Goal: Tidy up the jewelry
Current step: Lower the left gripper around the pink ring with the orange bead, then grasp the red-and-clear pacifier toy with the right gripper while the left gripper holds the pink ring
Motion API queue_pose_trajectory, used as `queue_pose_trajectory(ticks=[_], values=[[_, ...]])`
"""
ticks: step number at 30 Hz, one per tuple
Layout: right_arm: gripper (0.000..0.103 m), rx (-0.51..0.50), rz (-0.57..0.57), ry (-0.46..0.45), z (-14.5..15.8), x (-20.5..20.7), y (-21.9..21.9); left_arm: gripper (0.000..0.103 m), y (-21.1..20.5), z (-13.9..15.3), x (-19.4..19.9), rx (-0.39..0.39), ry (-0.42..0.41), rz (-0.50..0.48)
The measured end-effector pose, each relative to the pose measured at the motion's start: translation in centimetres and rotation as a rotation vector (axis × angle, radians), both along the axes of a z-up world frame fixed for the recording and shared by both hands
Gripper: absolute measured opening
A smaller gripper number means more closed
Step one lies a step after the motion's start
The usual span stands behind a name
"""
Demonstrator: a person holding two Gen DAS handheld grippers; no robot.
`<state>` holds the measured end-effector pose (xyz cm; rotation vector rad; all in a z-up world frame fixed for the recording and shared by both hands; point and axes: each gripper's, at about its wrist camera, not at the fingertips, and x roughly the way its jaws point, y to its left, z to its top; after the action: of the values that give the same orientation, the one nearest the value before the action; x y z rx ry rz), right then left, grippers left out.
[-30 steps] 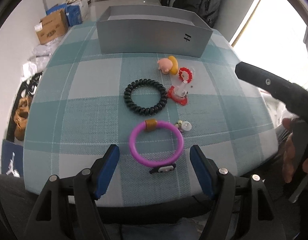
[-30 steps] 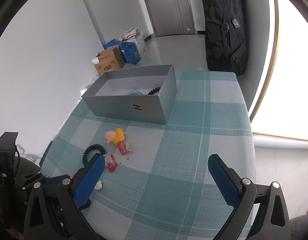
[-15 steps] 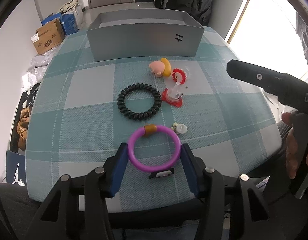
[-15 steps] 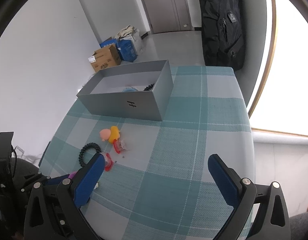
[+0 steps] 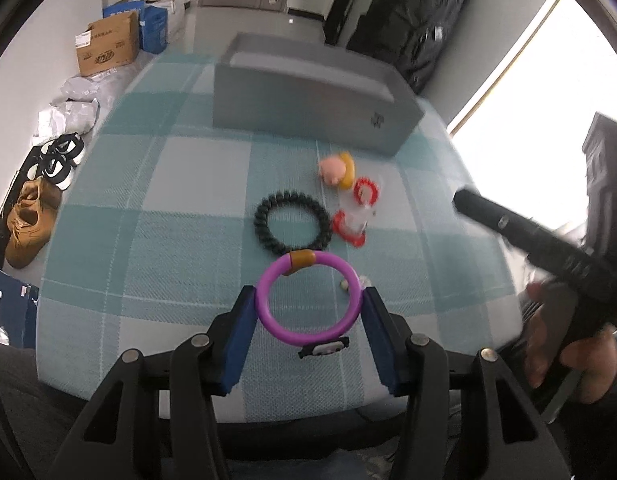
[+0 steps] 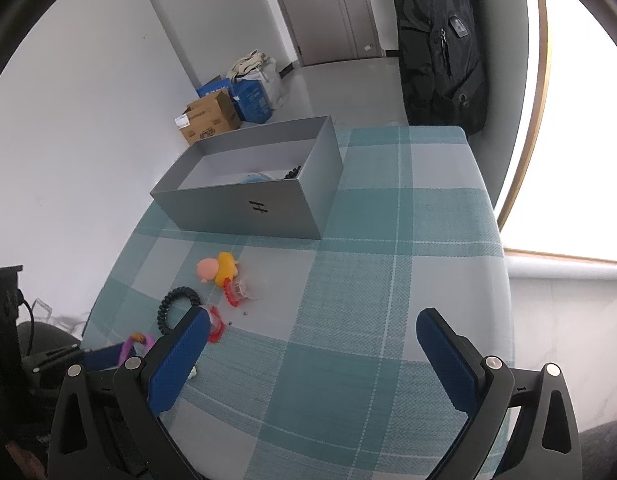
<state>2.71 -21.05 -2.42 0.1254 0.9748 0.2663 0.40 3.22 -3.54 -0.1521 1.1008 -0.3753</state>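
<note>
My left gripper [image 5: 306, 300] is shut on a purple bracelet [image 5: 348, 312] with a brown clasp, its blue pads pressing both sides. Beyond it on the checked cloth lie a black coil hair tie [image 5: 291, 224], red hair clips [image 5: 354, 216], a pink and yellow toy clip [image 5: 337, 169] and a small pale bead piece [image 5: 362, 282]. A grey open box [image 5: 308, 108] stands at the far side; in the right wrist view the box [image 6: 248, 208] holds a few items. My right gripper [image 6: 312, 336] is open and empty above the cloth.
The table's near edge runs just under my left gripper. Cardboard boxes [image 5: 106, 46] and shoes [image 5: 28, 216] sit on the floor to the left. A black backpack [image 6: 440, 40] hangs beyond the table. The right gripper's handle [image 5: 548, 244] shows at the right of the left wrist view.
My left gripper has closed from wide open onto the purple bracelet and the view has tilted and shifted. The right gripper has stayed open and moved little.
</note>
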Motion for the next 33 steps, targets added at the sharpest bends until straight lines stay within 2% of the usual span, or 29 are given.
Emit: queue_pose_trajectory(ticks=[6,13,20,33], values=[[0.103,0.012,0.028,0.017,-0.3,0.0,0.6,0.047,1.3,1.4,-0.3,-0.071,-0.064,0.070],[0.100,-0.004,0.133,-0.016,-0.3,-0.7,3.0,0.047,2.0,1.9,0.0,-0.133,-0.100,0.130],[0.069,0.014,0.228,0.032,-1.5,-0.4,5.3,0.047,2.3,1.9,0.4,-0.146,-0.109,0.114],[0.047,-0.012,0.312,0.048,-3.2,0.5,8.7,0.047,2.8,1.4,0.7,-0.156,-0.087,0.115]])
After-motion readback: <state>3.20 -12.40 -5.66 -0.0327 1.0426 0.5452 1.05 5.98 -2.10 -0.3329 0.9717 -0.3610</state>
